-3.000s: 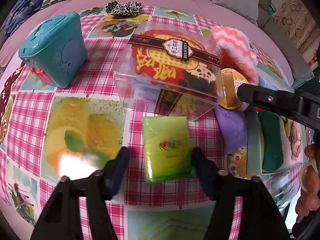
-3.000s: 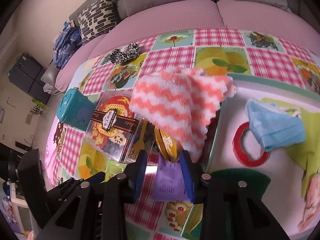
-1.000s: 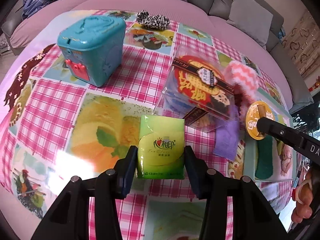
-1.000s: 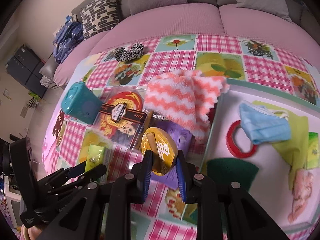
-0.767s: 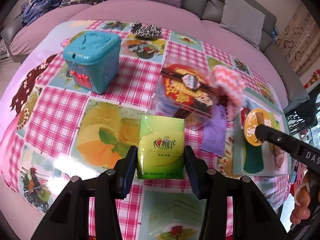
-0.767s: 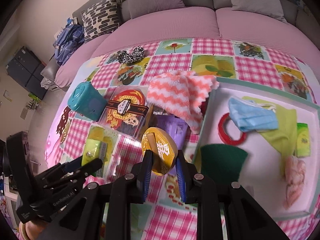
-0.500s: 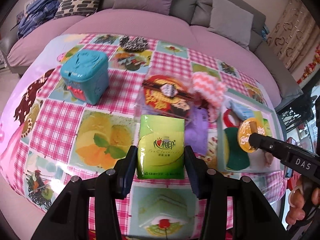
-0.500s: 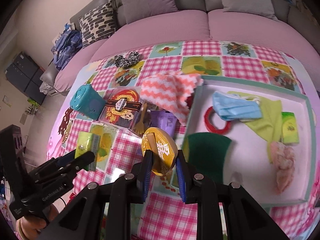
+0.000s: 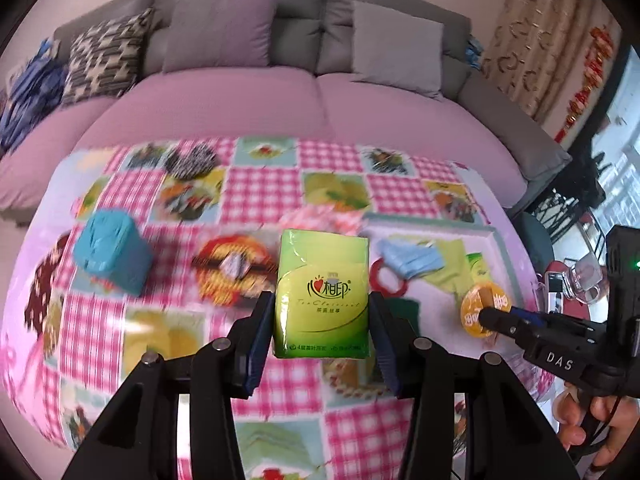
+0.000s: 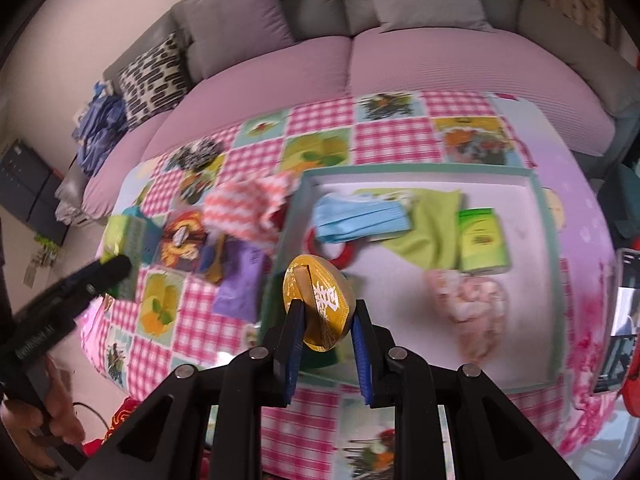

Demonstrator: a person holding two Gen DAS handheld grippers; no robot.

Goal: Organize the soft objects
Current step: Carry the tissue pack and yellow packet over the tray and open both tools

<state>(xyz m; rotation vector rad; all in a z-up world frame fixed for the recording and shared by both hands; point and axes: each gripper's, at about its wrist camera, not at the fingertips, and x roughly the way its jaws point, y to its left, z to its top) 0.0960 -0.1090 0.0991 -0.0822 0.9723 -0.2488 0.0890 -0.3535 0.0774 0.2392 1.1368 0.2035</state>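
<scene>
My left gripper (image 9: 322, 312) is shut on a green tissue pack (image 9: 322, 292) and holds it high above the table. My right gripper (image 10: 325, 320) is shut on a round gold foil disc (image 10: 318, 304), raised over the near left corner of the white tray (image 10: 548, 280). The tray holds a blue face mask (image 10: 360, 218), a green cloth (image 10: 432, 232), a second green tissue pack (image 10: 482, 240), a red ring (image 10: 340, 254) and a pink fluffy piece (image 10: 476, 308). The right gripper with the disc (image 9: 482, 314) also shows at the right of the left wrist view.
On the checked tablecloth (image 9: 260, 188) lie a teal box (image 9: 112, 252), a clear box with a red label (image 9: 232, 268), a pink-and-white zigzag cloth (image 10: 248, 208), a purple cloth (image 10: 240, 280) and a leopard-print item (image 9: 186, 160). A pink sofa (image 9: 280, 108) lies behind.
Both grippers have risen and pulled back from the table with their objects still held. The right gripper moved rightward over the tray's near corner.
</scene>
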